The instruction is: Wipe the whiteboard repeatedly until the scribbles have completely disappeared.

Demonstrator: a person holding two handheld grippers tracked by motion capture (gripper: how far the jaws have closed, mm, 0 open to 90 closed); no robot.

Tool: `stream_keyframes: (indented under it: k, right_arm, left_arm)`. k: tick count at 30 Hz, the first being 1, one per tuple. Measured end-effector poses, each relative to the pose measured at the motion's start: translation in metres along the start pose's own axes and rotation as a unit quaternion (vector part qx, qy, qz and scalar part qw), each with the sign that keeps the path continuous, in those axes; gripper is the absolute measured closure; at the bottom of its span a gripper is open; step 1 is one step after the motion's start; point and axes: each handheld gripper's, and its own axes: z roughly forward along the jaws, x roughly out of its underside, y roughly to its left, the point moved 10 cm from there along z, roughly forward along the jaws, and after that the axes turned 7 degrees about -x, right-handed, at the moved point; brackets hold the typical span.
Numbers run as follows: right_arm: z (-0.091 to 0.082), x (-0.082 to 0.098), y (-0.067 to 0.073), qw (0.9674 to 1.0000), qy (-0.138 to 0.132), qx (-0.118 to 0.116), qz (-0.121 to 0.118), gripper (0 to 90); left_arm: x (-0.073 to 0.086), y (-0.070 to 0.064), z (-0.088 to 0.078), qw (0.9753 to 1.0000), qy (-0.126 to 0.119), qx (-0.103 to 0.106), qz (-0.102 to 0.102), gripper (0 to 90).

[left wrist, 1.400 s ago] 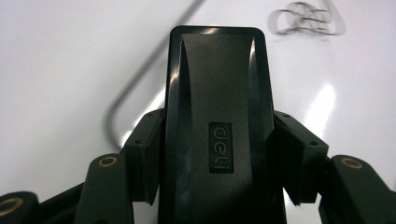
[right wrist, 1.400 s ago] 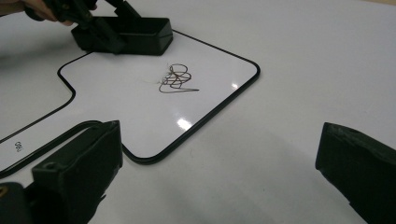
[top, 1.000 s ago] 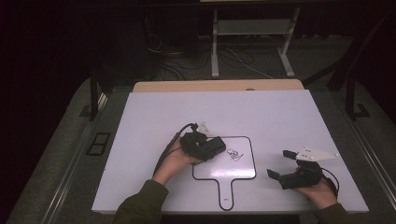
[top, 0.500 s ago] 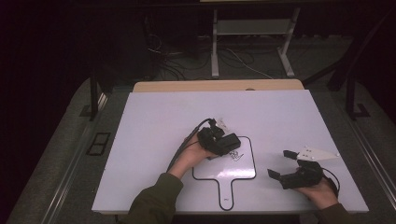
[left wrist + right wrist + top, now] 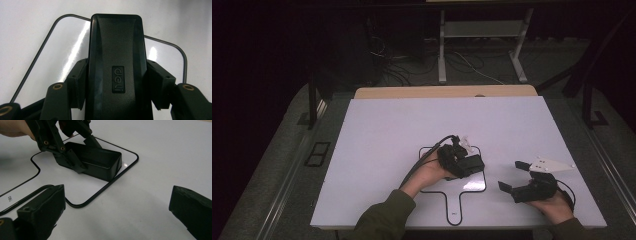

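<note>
The left gripper has its jaws clamped on a black box, a long, flat-topped plastic case with the brand "deli" moulded into its top. In the left gripper view the box runs straight out between the jaws, its long axis in line with them: the near end sits deep between them and the rounded far end points ahead, well past the jaw tips. The pads press on its two long sides, about halfway along.

In the right gripper view the box lies ahead of and to the left of that gripper's own jaws, well apart from them, low over the white surface with its free end toward the corner of a black outline. The outline is a rounded square with a short handle-like stem, drawn on the surface. In the high view the box sits over the upper part of that outline.

The right gripper is held by the person's right hand near the front edge, off to the side of the outline, its jaws spread wide with nothing between them.

The surface is a plain white board on a pale wooden table. Beyond it the room is dark, with grey floor, loose cables and a white metal frame.
</note>
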Motion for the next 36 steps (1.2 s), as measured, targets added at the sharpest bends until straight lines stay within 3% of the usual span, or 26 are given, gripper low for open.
stream_keyframes:
  k: [4, 8, 12, 14, 17, 18, 20, 27, 30, 34, 36]
  right_arm:
    - [0.0, 0.0, 0.0, 1.0, 0.0, 0.0, 0.001, 0.0]
    - [0.0, 0.0, -0.001, 1.0, 0.001, 0.0, 0.001, 0.0]
    - [0.0, 0.001, -0.001, 1.0, 0.001, 0.001, 0.001, 0.0]
    - [0.0, 0.001, -0.001, 1.0, 0.001, 0.001, 0.001, 0.0]
    - [0.001, 0.001, -0.001, 1.0, 0.002, 0.001, -0.001, 0.0]
    - [0.001, 0.001, -0.001, 1.0, 0.001, 0.001, 0.0, 0.0]
    - [0.001, 0.001, -0.001, 1.0, 0.001, 0.002, -0.001, 0.0]
    - [0.0, 0.0, 0.0, 1.0, 0.0, 0.001, 0.0, 0.0]
    - [0.0, 0.0, 0.0, 1.0, 0.001, 0.0, 0.0, 0.0]
    - [0.0, 0.0, 0.0, 1.0, 0.0, 0.001, 0.0, 0.0]
    - [0.0, 0.0, 0.0, 1.0, 0.0, 0.001, 0.0, 0.0]
  left_arm:
    - [0.002, 0.016, 0.0, 0.9997, -0.005, -0.012, -0.02, 39.2]
    - [0.01, 0.038, -0.004, 0.9979, -0.007, -0.03, -0.057, 39.2]
    - [0.017, 0.053, -0.008, 0.9967, -0.009, -0.038, -0.071, 39.2]
    - [0.017, 0.051, -0.008, 0.9969, -0.005, -0.041, -0.066, 39.2]
    - [0.014, 0.042, -0.007, 0.9984, 0.0, -0.03, -0.047, 39.2]
    - [0.012, 0.036, -0.006, 0.9984, 0.0, -0.026, -0.049, 39.2]
    - [0.007, 0.026, -0.003, 0.9994, 0.002, -0.02, -0.027, 39.2]
    - [-0.004, -0.01, 0.002, 1.0, -0.001, 0.001, 0.01, 39.2]
    - [-0.004, -0.009, 0.003, 0.9999, 0.0, 0.004, 0.012, 39.2]
    - [0.0, 0.01, 0.001, 0.9999, -0.002, -0.014, -0.009, 39.2]
    - [0.005, 0.022, -0.002, 0.9992, -0.002, -0.025, -0.031, 39.2]
